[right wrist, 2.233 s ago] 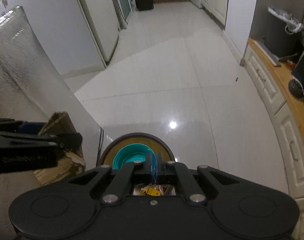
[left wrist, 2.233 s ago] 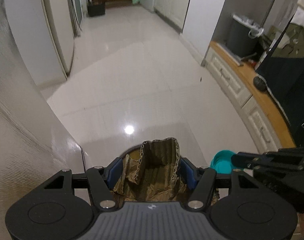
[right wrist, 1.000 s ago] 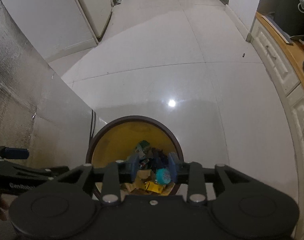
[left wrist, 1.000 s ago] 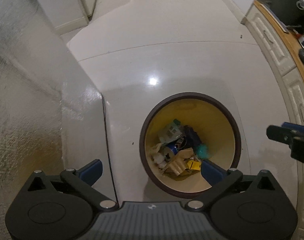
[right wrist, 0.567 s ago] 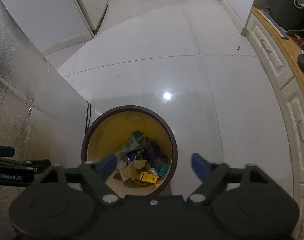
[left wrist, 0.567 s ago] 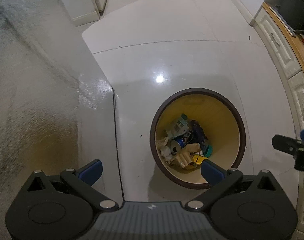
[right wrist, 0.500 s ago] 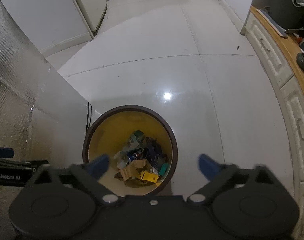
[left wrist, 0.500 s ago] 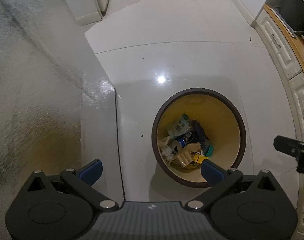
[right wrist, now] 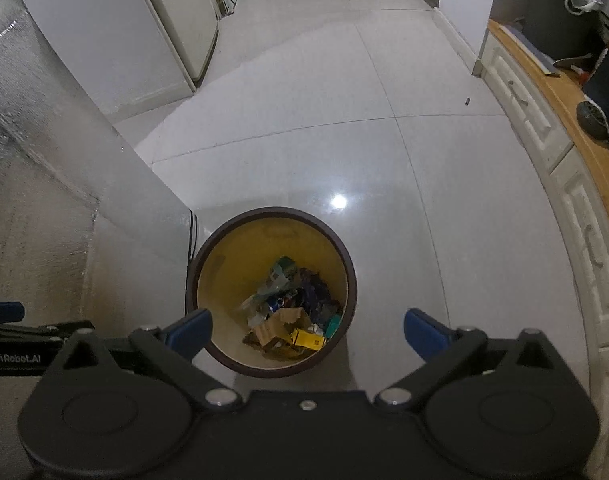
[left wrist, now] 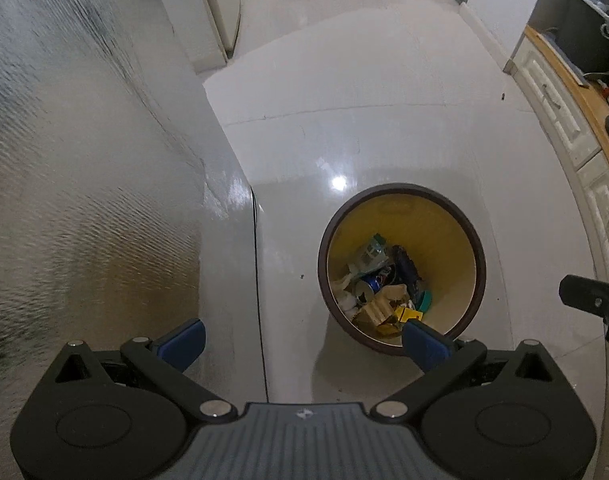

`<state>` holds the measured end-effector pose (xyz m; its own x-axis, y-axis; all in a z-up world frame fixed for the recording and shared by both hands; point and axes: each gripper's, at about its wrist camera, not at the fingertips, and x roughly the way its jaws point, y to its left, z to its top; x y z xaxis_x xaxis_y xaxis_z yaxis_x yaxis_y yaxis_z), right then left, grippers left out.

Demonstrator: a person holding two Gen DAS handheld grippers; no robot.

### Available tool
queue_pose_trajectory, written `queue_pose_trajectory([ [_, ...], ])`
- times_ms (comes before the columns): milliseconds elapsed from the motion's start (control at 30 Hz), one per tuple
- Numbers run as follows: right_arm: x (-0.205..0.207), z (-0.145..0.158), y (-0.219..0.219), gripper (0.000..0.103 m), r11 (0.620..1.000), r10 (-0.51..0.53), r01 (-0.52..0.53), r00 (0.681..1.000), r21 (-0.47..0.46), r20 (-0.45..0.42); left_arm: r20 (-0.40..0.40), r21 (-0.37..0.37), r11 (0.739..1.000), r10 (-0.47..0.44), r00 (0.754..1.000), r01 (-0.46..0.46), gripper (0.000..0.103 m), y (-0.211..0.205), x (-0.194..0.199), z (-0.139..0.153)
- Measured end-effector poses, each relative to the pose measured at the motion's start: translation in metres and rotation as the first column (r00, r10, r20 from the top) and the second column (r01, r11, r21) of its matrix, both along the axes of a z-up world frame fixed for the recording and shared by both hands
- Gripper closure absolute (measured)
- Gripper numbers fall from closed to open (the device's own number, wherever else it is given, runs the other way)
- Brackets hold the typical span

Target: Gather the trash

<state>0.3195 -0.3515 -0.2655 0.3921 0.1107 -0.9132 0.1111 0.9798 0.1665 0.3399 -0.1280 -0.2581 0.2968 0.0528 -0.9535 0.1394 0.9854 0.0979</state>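
A round bin (left wrist: 478,264) (right wrist: 346,256) with a dark rim and yellow inside stands on the white tiled floor. Inside lie crumpled brown cardboard (left wrist: 384,304) (right wrist: 282,324), a teal lid (left wrist: 424,301) (right wrist: 334,325), a yellow box (right wrist: 307,339), a can and wrappers. My left gripper (left wrist: 304,342) hangs open above the floor, left of the bin, empty. My right gripper (right wrist: 308,332) is open and empty, high over the bin's near rim. The right gripper's tip (left wrist: 592,300) shows at the left wrist view's right edge; the left gripper's finger (right wrist: 28,332) shows at the right wrist view's left edge.
A tall silvery textured panel (left wrist: 84,160) (right wrist: 32,152) stands directly left of the bin. White drawer cabinets with a wooden top (right wrist: 576,148) run along the right. A white fridge-like unit (right wrist: 176,20) is at the back left; tiled floor stretches beyond the bin.
The cardboard and the teal lid have left the grippers and now lie in the bin. Both grippers opened wide and rose, so the bin looks smaller and farther below.
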Motion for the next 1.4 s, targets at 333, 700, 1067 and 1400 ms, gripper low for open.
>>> queue_pose_trajectory([
  [333,-0.046,0.065,-0.006,0.0,1.0,0.002,0.001,0.994,-0.024,0.113,0.172,-0.042,0.998,0.048,0.984,-0.041,0.0,-0.009,-0.051,0.084],
  [700,-0.101,0.125,-0.021,0.0,0.997,-0.059,0.068,0.976,-0.033,0.209,0.285,-0.062,0.998,0.025,0.958,-0.007,0.0,-0.017,-0.107,0.144],
  [1067,-0.157,0.156,-0.02,0.0,0.995,-0.034,0.057,0.961,-0.077,0.273,0.418,-0.093,0.995,0.01,0.908,0.033,0.0,-0.012,-0.174,0.19],
  [1400,-0.209,0.19,-0.003,0.0,0.995,0.013,0.024,0.93,-0.094,0.368,0.511,-0.097,0.994,0.012,0.86,0.044,0.0,0.001,-0.241,0.21],
])
